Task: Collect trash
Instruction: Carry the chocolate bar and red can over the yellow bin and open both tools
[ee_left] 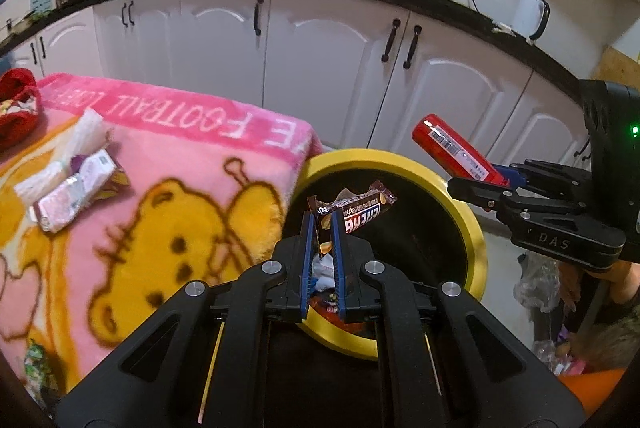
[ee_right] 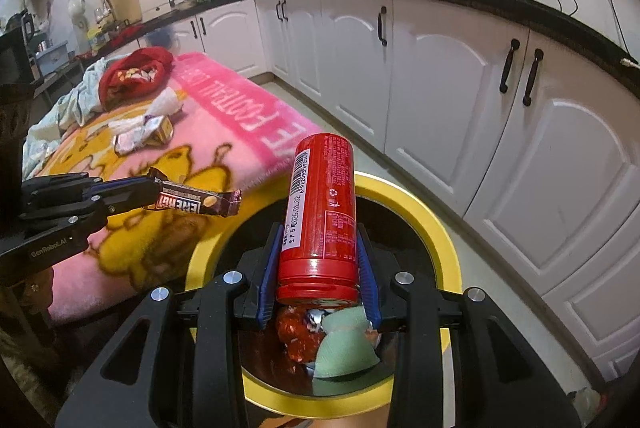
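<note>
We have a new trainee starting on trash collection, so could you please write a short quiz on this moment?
1. True or false: the right tool holds a red can.
2. What does the left tool grip? A) brown snack wrapper B) tissue C) spoon
3. What colour is the bin rim below both tools?

Key: 1 true. 2 A, the brown snack wrapper. 3 yellow.

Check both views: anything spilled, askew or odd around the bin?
Nothing spilled. Both grippers hold trash over the yellow-rimmed bin: left gripper pinches an Energy bar wrapper, right gripper clamps a red can. Wrappers remain on the blanket.
</note>
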